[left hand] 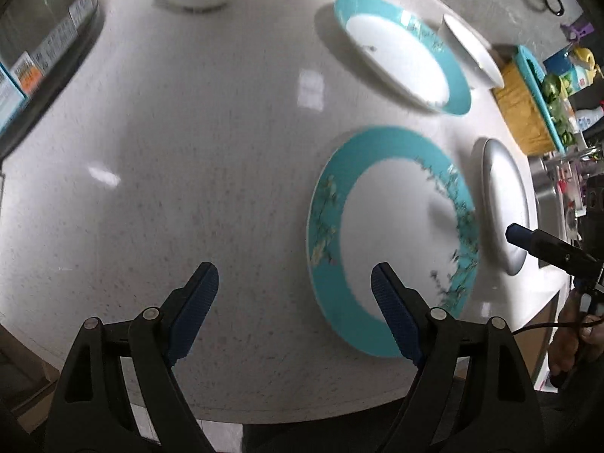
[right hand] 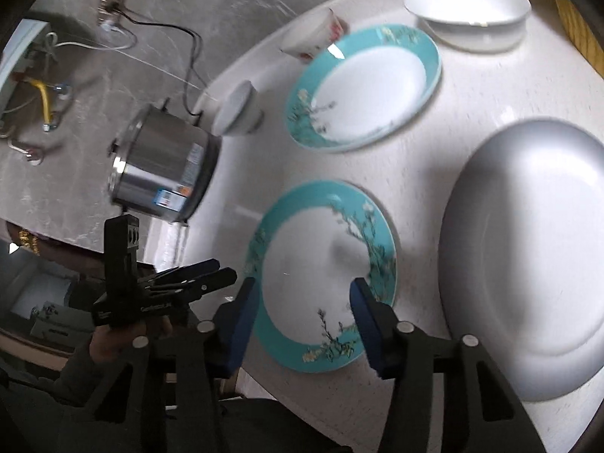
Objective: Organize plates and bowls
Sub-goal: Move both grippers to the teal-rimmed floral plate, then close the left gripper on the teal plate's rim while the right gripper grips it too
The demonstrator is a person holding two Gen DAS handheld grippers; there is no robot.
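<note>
left gripper (left hand: 294, 294) gaping, gripping nothing | right gripper (right hand: 300, 311) gaping over near teal-rimmed white ceramic plate (right hand: 321, 275) (bare inside) | plain white ceramic plate (right hand: 528, 256) lying beside, nothing in it

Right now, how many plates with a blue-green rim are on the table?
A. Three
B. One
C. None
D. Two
D: two teal-rimmed plates lie on the table, the near plate in front of the open right gripper and the far plate behind it.

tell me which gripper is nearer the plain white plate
Right. The right gripper hangs at the white plate's edge; the left gripper is beyond the near teal-rimmed plate.
</note>
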